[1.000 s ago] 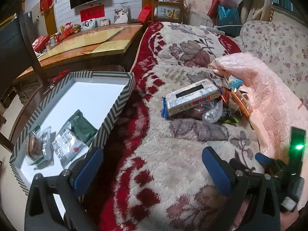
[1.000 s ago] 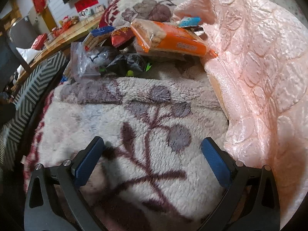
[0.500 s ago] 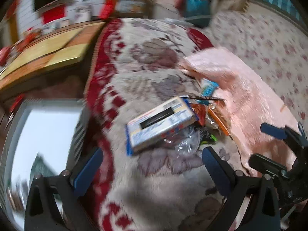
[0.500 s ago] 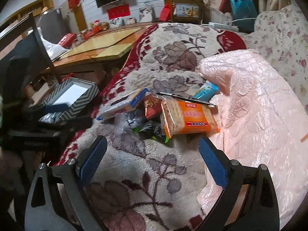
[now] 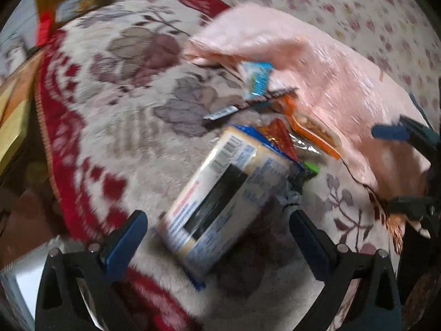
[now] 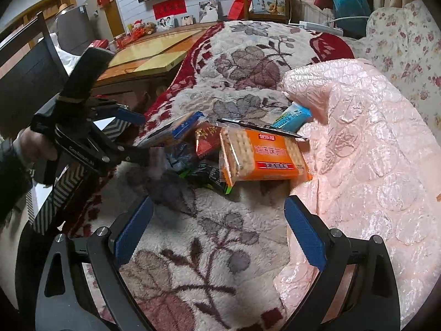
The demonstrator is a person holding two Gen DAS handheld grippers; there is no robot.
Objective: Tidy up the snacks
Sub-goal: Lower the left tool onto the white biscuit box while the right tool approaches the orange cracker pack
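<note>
**Left gripper over cracker pack, jaws spread**

Left view motion-blurred, pack print unreadable. Blue-white cracker pack (image 5: 220, 201) lies on the floral blanket (image 5: 132, 115), between the wide-open jaws of the left gripper (image 5: 217, 237), untouched. Orange cracker pack (image 6: 261, 154) and blue wrapper (image 6: 292, 117) sit against the pink quilt (image 6: 372, 151). Striped box (image 6: 66, 176) mostly hidden behind the left gripper. Right gripper (image 6: 217, 234) spread, empty. Left has swung from box to pile.

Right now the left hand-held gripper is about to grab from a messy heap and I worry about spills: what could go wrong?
The left hand-held gripper is open around the blue-and-cream cracker pack, which lies across the red packet and other wrappers, so closing may drag those along. The fluffy blanket is soft, so the pack could tilt or slip. Squeezing hard may crush the crackers.
</note>
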